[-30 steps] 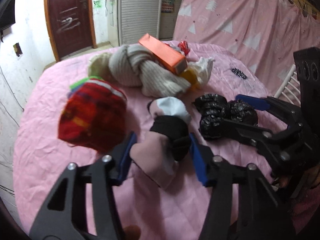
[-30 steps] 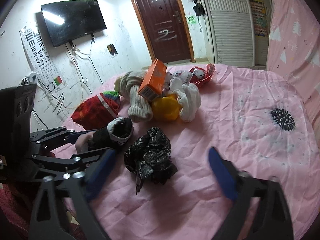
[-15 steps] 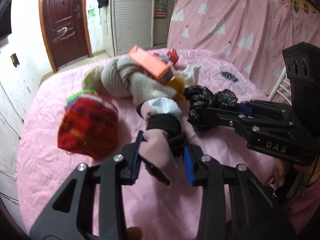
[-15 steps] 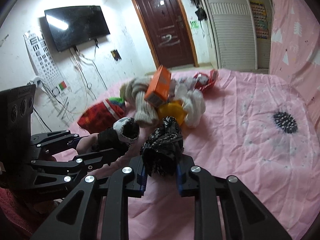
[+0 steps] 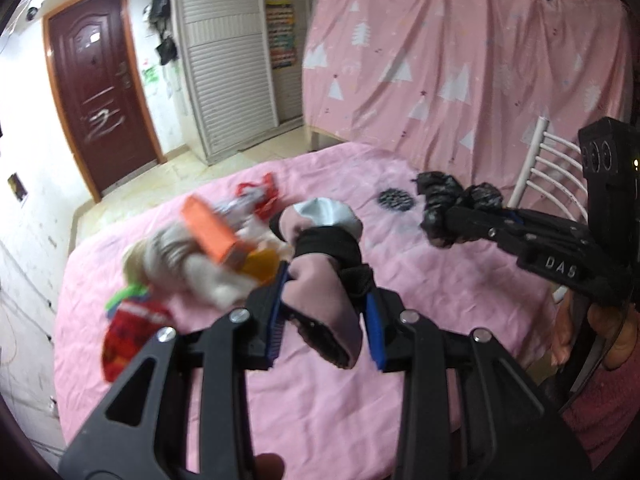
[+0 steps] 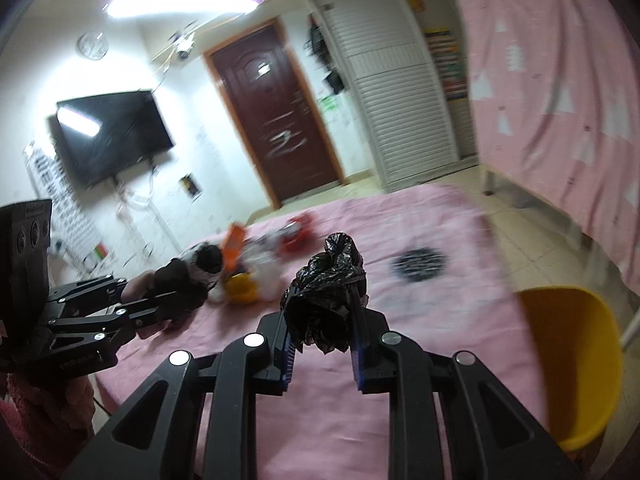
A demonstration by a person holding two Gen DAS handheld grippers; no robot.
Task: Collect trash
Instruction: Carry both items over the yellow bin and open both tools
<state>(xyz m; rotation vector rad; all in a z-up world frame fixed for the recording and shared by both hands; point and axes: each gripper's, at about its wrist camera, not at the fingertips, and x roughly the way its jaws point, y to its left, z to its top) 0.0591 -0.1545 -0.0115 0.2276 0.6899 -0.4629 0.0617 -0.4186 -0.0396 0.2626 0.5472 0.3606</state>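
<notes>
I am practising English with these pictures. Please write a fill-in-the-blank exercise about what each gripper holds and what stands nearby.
1. The right gripper is shut on a crumpled ____ plastic bag.
2. The left gripper is shut on a pink and black ____.
3. The box lying on the pile is ____.
4. The chair beside the table is ____.

Missing words: black; sock; orange; yellow

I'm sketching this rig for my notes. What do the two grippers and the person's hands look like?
Both the left gripper and right gripper are black linkage frames with silver rivets and blue-padded fingers. White "DAS" lettering marks the right one. Its hand is bare, with a fuzzy pink-red sleeve.
</notes>
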